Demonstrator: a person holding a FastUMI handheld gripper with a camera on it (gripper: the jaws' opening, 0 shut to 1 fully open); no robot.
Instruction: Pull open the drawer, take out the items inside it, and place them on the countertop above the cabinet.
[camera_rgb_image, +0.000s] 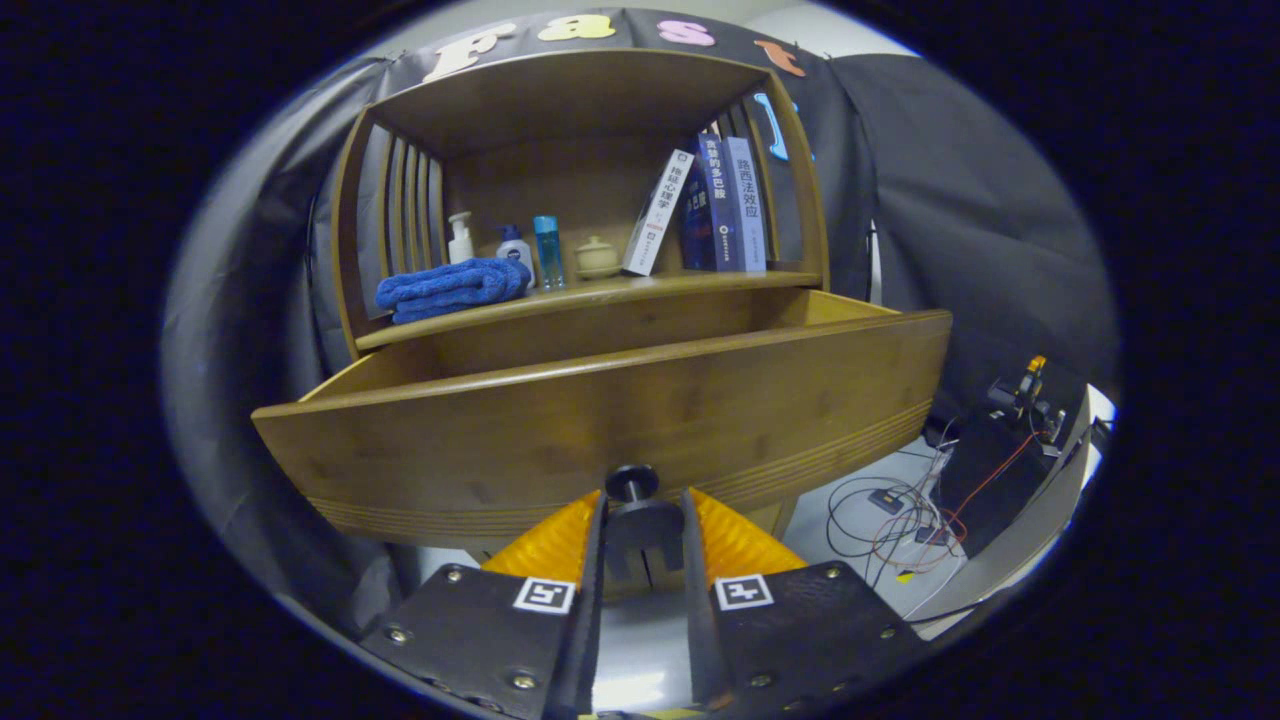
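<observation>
The wooden drawer (600, 410) stands pulled well out of the cabinet, its wide front panel facing me. Its dark round knob (632, 484) sits at the bottom middle of that panel, right at my fingertips. My gripper (644, 505) is level with the knob, and a dark part of the knob fills the gap between the two fingers, so they close on it. The front panel hides the inside of the drawer, so nothing in it shows. The countertop (600, 292) runs just above and behind the open drawer.
On the countertop lie a folded blue towel (452, 288), a pump bottle (460, 238), two small bottles (547, 252), a lidded pot (598, 258) and several leaning books (712, 205). Wooden sides and a top board enclose that shelf. Cables (900, 515) and equipment lie on the floor, right of the cabinet.
</observation>
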